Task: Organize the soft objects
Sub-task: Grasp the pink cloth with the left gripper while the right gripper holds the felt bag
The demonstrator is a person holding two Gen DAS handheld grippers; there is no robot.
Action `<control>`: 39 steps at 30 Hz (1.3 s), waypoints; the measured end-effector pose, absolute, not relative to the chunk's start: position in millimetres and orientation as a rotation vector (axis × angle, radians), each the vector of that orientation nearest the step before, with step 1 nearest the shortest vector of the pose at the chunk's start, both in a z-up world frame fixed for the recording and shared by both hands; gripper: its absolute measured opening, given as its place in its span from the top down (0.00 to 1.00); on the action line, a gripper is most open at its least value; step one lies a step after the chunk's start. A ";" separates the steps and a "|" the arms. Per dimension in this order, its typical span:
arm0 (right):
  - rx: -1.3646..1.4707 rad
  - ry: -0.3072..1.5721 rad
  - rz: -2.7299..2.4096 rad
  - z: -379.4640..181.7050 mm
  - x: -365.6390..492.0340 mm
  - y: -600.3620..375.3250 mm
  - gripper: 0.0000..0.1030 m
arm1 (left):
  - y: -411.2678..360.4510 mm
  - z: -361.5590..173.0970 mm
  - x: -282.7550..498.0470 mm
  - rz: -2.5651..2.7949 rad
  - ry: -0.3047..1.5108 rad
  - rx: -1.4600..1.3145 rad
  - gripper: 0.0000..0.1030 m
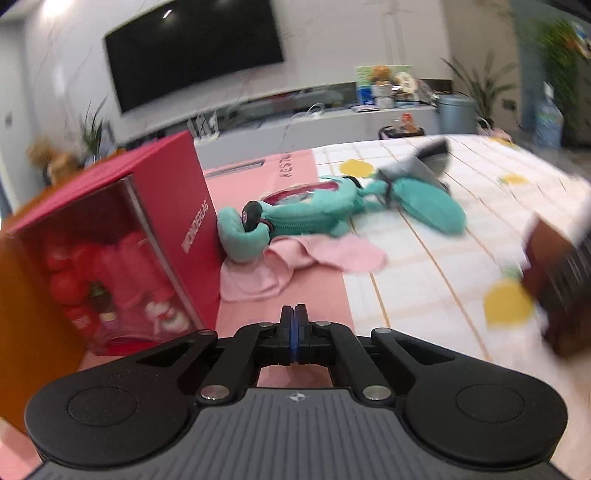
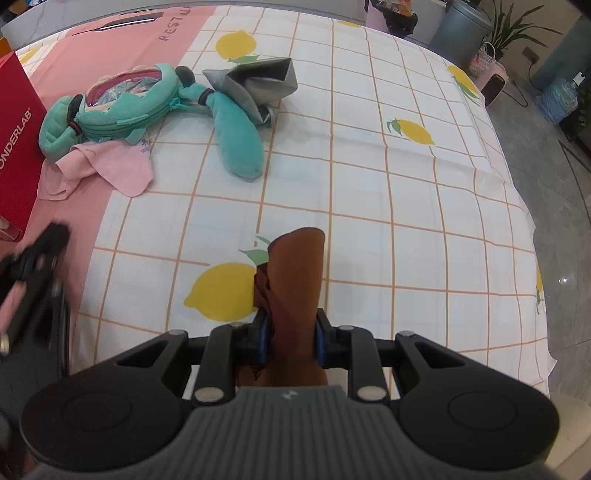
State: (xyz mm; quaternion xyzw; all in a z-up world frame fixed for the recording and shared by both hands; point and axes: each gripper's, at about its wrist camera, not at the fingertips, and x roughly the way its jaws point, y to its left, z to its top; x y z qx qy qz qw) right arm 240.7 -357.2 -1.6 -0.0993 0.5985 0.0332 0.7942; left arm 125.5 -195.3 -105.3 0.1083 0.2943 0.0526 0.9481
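Note:
My right gripper [image 2: 291,336] is shut on a folded brown cloth [image 2: 295,273] and holds it over the lemon-print sheet [image 2: 406,177]. The cloth shows blurred at the right of the left wrist view [image 1: 554,280]. My left gripper [image 1: 294,321] is shut and empty, low over the pink part of the bed; it shows blurred in the right wrist view [image 2: 37,266]. A teal plush pouch [image 1: 306,210] [image 2: 125,110] lies on a crumpled pink cloth [image 1: 295,262] [image 2: 107,166]. A grey cloth [image 2: 258,81] [image 1: 417,166] is bunched behind the plush.
A red box with a clear window [image 1: 122,236] [image 2: 14,147] stands left of the plush. A TV [image 1: 192,48], a shelf with toys [image 1: 388,88], a grey bin [image 1: 456,112] [image 2: 461,29] and plants lie beyond the bed. The bed's right edge drops to a grey floor [image 2: 554,184].

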 end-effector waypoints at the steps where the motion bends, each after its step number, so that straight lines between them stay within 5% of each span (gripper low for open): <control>1: -0.216 1.286 0.071 -1.7 240.8 -357.1 0.77 | -197.9 -106.1 120.7 0.096 0.591 0.247 1.00; 3: -0.221 1.284 0.070 -1.5 240.3 -356.6 0.77 | -196.5 -104.5 117.8 0.084 0.593 0.217 0.97; 7: -0.242 1.278 0.066 -1.6 238.7 -353.5 0.77 | -187.1 -90.4 131.8 0.125 0.577 0.050 0.50; 21: -0.244 1.270 0.079 -1.6 238.5 -352.7 0.77 | -186.9 -96.7 195.0 0.252 0.631 -0.072 0.47; 24: -0.244 1.268 0.083 -1.8 239.7 -351.7 0.77 | -183.7 -97.4 198.7 0.251 0.630 -0.082 0.47; 26: -0.251 1.265 0.085 -2.0 239.6 -350.3 0.77 | -181.0 -97.1 197.9 0.232 0.627 -0.099 0.71; 29: -0.264 1.260 0.085 -2.0 239.5 -348.0 0.77 | -179.2 -97.7 191.3 0.213 0.618 -0.105 0.93; 39: -0.256 1.260 0.088 -1.6 240.2 -348.9 0.77 | -183.4 -95.3 159.8 0.152 0.625 0.009 0.95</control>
